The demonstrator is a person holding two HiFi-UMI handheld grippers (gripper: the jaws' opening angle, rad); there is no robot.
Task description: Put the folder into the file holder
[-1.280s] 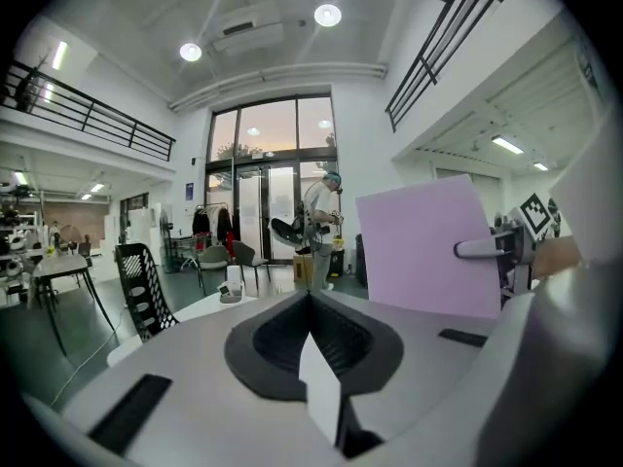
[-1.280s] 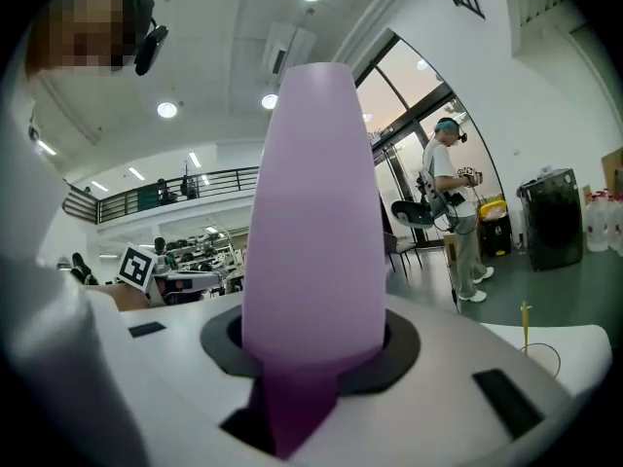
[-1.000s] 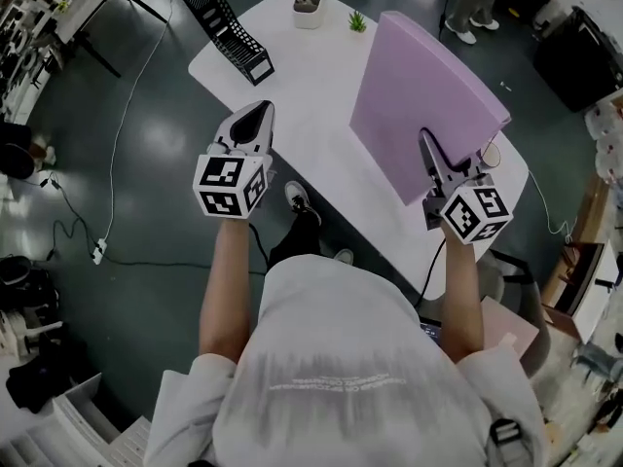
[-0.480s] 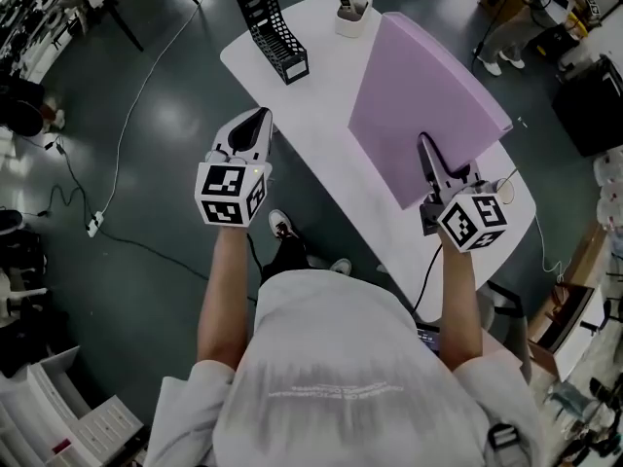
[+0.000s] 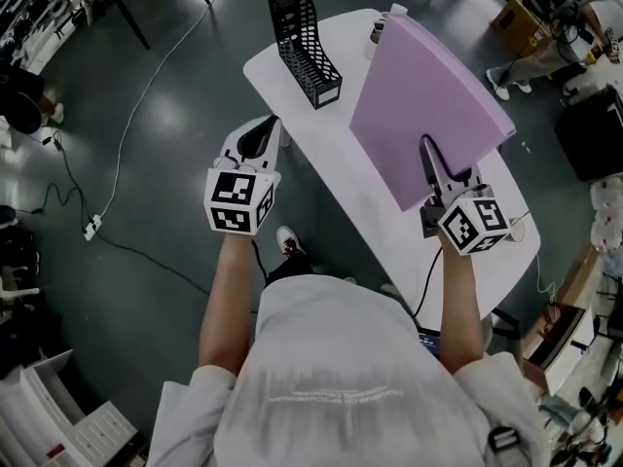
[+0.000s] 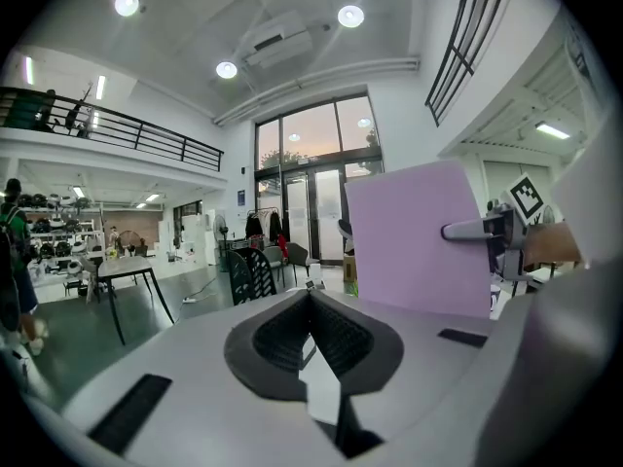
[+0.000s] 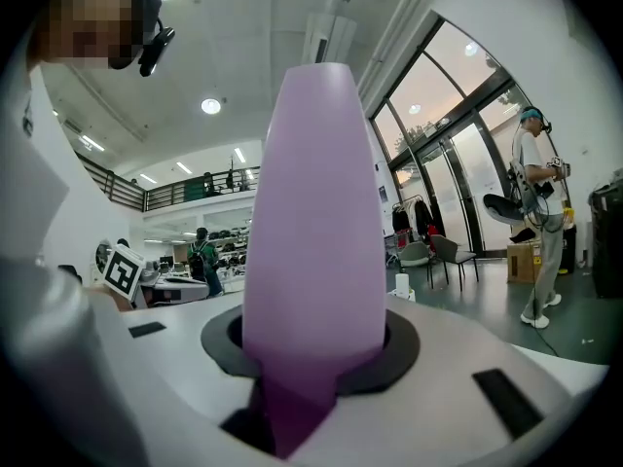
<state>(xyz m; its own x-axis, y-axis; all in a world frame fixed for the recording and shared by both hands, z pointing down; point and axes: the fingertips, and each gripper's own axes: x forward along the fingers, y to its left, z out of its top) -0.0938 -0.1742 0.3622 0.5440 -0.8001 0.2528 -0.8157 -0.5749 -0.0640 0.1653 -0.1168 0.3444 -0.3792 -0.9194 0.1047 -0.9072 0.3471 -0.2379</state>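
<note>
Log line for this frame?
right gripper: shut on purple folder, upright | left gripper: shut, empty | file holder: on table, folder not yet in

The folder (image 5: 428, 110) is plain lilac, the file holder (image 5: 304, 44) black mesh, the worktop (image 5: 336, 144) white; each claw's cube (image 5: 238, 201) bears black-and-white square markers.

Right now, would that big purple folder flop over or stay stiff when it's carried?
Probably fairly stiff: the purple folder stands up without drooping though the right gripper pinches only its near edge. Likely light, since one gripper holds it.
</note>
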